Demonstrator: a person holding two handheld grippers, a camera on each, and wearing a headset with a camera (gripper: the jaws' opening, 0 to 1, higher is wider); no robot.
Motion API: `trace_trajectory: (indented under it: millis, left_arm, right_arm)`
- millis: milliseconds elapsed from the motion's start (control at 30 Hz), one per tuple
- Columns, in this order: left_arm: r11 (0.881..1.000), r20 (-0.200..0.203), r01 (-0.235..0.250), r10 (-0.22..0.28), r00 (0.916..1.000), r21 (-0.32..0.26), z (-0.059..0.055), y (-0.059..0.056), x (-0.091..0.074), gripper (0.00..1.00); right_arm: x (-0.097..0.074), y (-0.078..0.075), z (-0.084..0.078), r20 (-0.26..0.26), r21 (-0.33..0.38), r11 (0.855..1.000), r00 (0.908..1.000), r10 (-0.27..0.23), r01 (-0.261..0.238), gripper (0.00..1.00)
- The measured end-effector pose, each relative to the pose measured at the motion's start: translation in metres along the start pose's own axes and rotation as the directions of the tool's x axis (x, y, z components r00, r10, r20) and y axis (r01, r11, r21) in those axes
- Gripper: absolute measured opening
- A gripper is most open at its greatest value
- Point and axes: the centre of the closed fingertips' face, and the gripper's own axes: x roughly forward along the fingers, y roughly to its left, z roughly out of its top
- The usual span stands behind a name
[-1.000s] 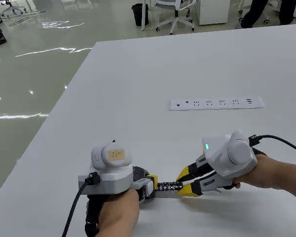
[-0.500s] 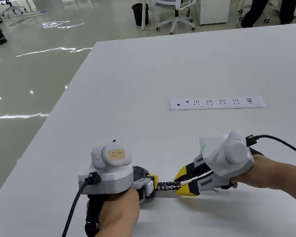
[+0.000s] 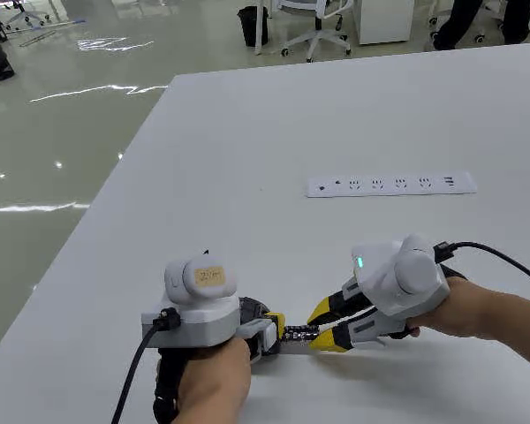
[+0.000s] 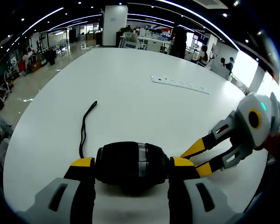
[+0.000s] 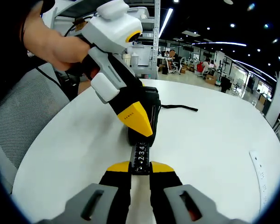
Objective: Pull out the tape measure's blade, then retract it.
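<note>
Black rounded plastic tape measure case point(image 4: 130, 163): on the white table point(image 3: 336, 115) near its front edge, between the jaws of the left gripper point(image 3: 267, 323).
Fingers, left gripper: yellow tips clamped on both sides of the case.
Dark blade with white numerals point(image 5: 141, 158): a short stretch is out of the case, low over the table.
Fingers, right gripper point(image 5: 140, 168): pinched together on the blade's end.
Progress: judged to be near one end of the cycle; a full pull-out and retraction are not evident.
Black wrist strap point(image 4: 86, 126): slack on the table beyond the case.

Glossy black plastic tape measure point(image 4: 131, 166)
</note>
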Motion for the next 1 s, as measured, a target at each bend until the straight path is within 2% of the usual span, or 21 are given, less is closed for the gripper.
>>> trace_trajectory:
  millis: [1000]
  left_arm:
    - [1.0, -0.002, 0.014, -0.014, 0.9999, -0.011, 0.0, 0.001, 0.0, 0.59]
  right_arm:
    - [0.013, -0.002, 0.01, 0.007, 0.004, 1.0, 1.0, 0.005, -0.005, 0.14]
